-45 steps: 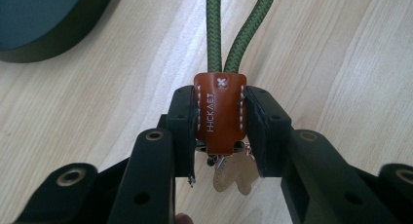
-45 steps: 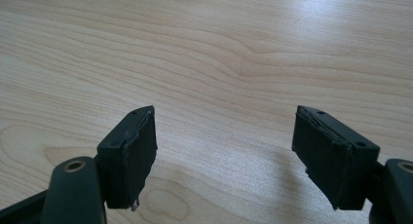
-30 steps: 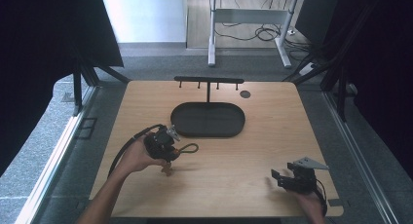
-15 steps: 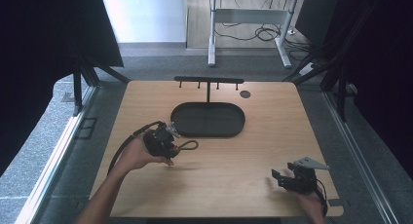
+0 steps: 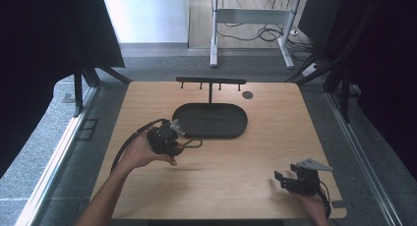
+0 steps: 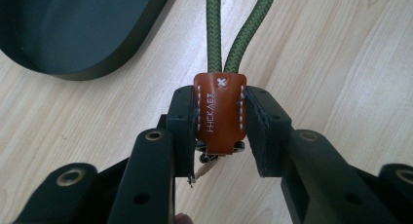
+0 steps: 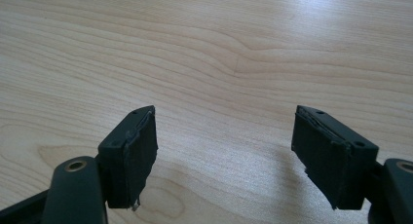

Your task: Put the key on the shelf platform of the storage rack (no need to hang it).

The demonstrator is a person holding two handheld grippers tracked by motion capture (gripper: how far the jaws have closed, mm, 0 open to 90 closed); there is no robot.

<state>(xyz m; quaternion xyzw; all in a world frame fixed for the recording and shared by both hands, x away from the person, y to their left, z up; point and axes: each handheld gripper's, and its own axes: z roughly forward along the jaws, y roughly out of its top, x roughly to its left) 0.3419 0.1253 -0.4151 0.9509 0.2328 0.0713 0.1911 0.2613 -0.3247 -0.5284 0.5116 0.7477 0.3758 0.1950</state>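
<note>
Leather tab clamped in the left claw, right claw parted over bare wood

Wooden tabletop [image 5: 275, 152] takes up the middle of the high view, pale and grained. At the left of that frame a person's left hand [image 5: 140, 152] holds the left claw [image 5: 173, 137] just off the lower left end of a dark oval tray [image 5: 236, 130]. A green cord loop [image 5: 193, 144] runs out from the claw to the right and lies on the wood just beside the tray's near rim. In the left gripper view the two black jaws press from both sides on a brown stitched leather tab [image 6: 219, 114], which sits in the centre of the frame with stamped lettering down its face. Two strands of braided green cord [image 6: 214, 34] rise from the tab's top edge to the upper edge of the frame. The tray's curved wall [image 6: 104, 58] fills the upper left there.

Behind the tray, upper centre of the high view, stands a black T-shaped rack [image 5: 210, 81] with small pegs under its bar. A small dark disc [image 5: 247, 95] lies on the wood to its right.

At the lower right of the high view the right hand [image 5: 312, 204] holds the right claw [image 5: 284, 178], well apart from the tray. In the right gripper view its jaws stand wide apart with only wood grain between them
</note>
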